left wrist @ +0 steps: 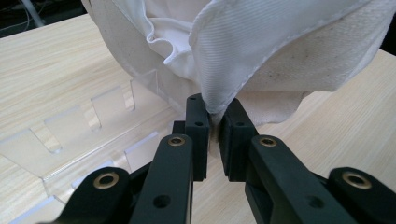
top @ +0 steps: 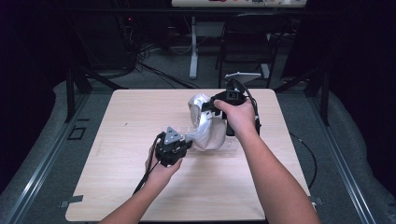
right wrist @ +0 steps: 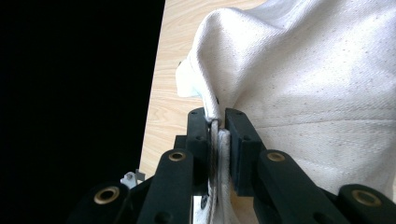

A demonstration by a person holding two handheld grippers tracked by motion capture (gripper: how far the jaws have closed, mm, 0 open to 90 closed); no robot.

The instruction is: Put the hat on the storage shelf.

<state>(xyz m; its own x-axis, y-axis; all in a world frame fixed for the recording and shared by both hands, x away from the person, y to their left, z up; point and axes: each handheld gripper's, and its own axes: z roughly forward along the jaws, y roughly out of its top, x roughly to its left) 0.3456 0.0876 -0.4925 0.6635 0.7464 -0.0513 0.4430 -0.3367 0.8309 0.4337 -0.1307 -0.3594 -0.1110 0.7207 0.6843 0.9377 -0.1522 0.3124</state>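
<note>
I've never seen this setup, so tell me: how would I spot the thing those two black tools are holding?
Look at the pale wooden table; near its middle is an off-white cloth bag, bunched and lifted. The left gripper and right gripper each pinch its hemmed edge. A clear plastic piece lies beside it, but the bag alone is soft, woven fabric.

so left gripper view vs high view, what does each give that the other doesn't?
Left gripper view alone: the left gripper's pads pinching a stitched hem of the white cloth bag, plus the notches of the clear plastic sheet under the bag.

High view alone: the right gripper clamped on the bag's far upper edge, both forearms, the whole table, and a chair behind it.

Both: the bag held up off the light wood tabletop with the left gripper shut on it.
</note>
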